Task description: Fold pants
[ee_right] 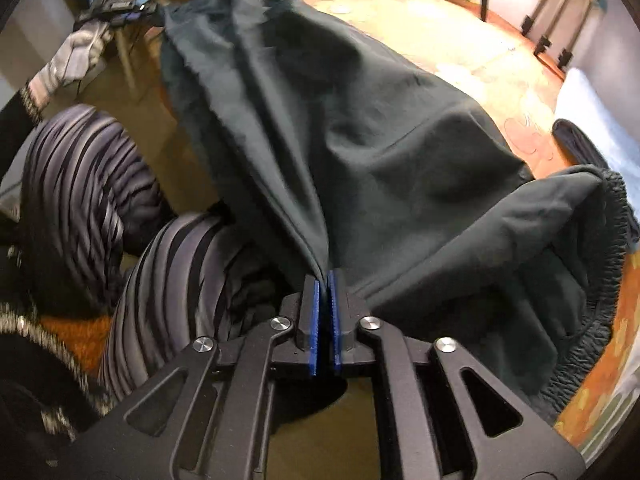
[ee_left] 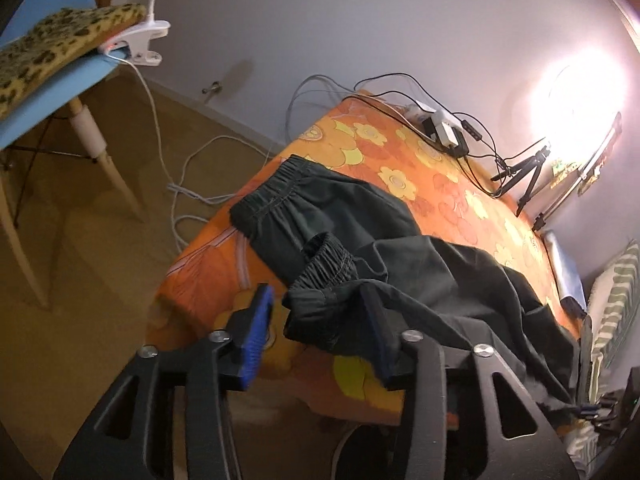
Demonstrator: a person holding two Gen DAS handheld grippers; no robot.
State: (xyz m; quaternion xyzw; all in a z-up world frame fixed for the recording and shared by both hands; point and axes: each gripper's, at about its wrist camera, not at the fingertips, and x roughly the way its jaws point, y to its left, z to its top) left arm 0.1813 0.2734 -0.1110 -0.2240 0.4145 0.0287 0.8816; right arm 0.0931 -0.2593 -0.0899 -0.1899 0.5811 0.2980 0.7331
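The dark pants [ee_left: 360, 216] lay across the orange flowered cover [ee_left: 432, 160], their gathered waistband [ee_left: 272, 196] near its corner on the chair side. A cuff [ee_left: 324, 264] was doubled back over the cloth and sat just below the waistband.

The left gripper [ee_left: 316, 328] stood at that corner with its jaws well apart. The cuff end lay between them; one blue pad [ee_left: 256, 332] was clear of the cloth, while the other finger was partly draped by it, so no pinch showed.

The right gripper [ee_right: 327, 312] pointed steeply down at the cover's near edge. Its blue pads [ee_right: 316, 320] stood almost together, with a bunch of pants fabric [ee_right: 320, 160] drawn down into the narrow slit between them. Whether they pressed on it I could not tell. From there the cloth fanned up over the cover, and an elastic hem [ee_right: 600, 280] hung off the edge to the gripper's right.

A gloved hand [ee_right: 76, 56] held the other tool far left of the cover, above striped trousers [ee_right: 80, 184].

A blue chair [ee_left: 60, 92] with a spotted cushion [ee_left: 52, 44] stood on the floor beyond the cover's corner. Cables [ee_left: 400, 100] and a tripod [ee_left: 524, 176] sat at the cover's far side.
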